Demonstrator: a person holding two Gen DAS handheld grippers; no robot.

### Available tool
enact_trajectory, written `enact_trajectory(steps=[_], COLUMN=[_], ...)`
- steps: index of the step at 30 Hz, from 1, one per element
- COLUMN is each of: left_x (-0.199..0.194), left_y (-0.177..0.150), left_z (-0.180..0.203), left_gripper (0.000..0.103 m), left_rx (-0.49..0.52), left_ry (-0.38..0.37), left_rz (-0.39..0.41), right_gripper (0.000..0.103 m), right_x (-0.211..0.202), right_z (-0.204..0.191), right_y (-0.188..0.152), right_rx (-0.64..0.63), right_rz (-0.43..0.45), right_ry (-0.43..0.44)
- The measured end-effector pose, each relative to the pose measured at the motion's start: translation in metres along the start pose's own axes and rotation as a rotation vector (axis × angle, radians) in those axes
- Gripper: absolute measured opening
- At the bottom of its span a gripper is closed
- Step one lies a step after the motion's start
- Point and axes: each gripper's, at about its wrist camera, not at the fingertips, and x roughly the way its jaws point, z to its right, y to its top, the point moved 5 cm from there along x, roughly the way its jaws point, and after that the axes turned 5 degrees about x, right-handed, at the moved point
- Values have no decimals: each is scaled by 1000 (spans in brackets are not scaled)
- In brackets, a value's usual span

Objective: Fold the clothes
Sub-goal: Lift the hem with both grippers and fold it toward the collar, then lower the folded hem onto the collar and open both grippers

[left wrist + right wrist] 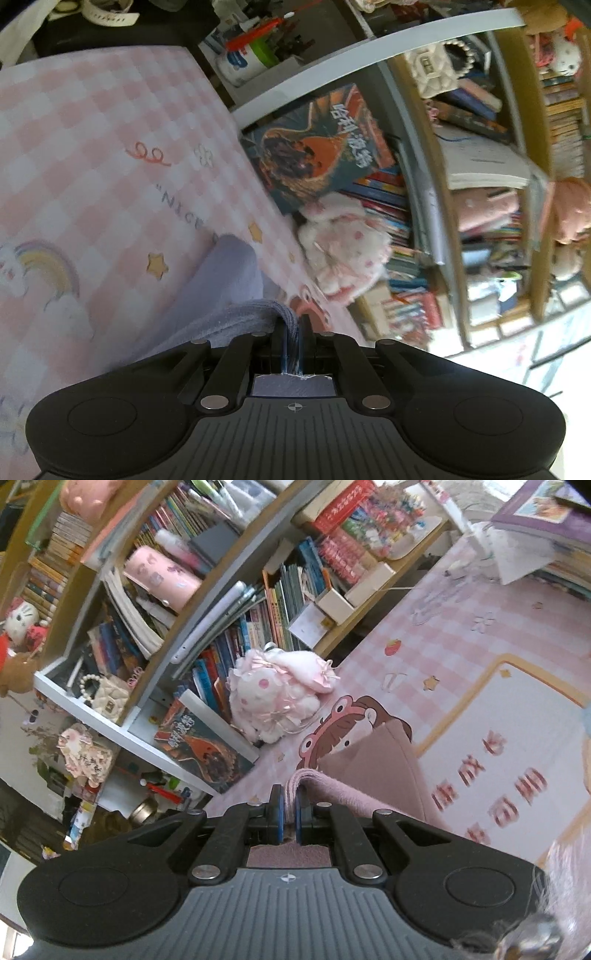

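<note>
In the left wrist view my left gripper [291, 332] is shut on a folded edge of a lavender-grey garment [229, 280], which hangs down to the left over the pink checked table mat [92, 147]. In the right wrist view my right gripper [290, 805] is shut on an edge of a dusty pink garment [384, 771], which drapes to the right over the mat [480, 627]. Whether the two fabrics are one piece of clothing cannot be told. Both grippers are raised above the mat.
A white and pink plush toy [280, 690] lies at the mat's edge, also in the left wrist view [343, 240]. A crowded bookshelf [221, 602] stands beyond it, with a large dark book [317, 147] leaning against it. Stacked books [546, 528] sit at the far right.
</note>
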Motion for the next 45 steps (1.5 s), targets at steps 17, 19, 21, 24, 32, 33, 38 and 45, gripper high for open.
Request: enact_trajectory(steps=[17,19,21,24,32,33,38,45], left_x=[100,105,106,91,76,79,109,132], left_y=[6,6,9,20,23,20,13,3], left_z=[-3,-3,-3,0,16,17,26,40], left_gripper=[5,10,17,38,43,43,43,3], left_rx=[132,145,134,141,487,542,673,929], left_ry=[264,272,233,195,336,359,365,361], left_rz=[-49,-56,-63,-5,8,-11,-55,-46], right_gripper=[6,10,15,17,45,46,46,5], right_x=[107,112,112,108,117,122,153,158], right_z=[56,61,66,67,39,36,34,40], right_y=[46,48,53,61,45,40,25,35], right_rx=[56,57,43,-26,-456,-515,-682,-631], right_rz=[-183,-186,-161,-138,-202,-205,-243,-239], right_ry=[-78,-92,-129,-151,-190,-197,-261,-246])
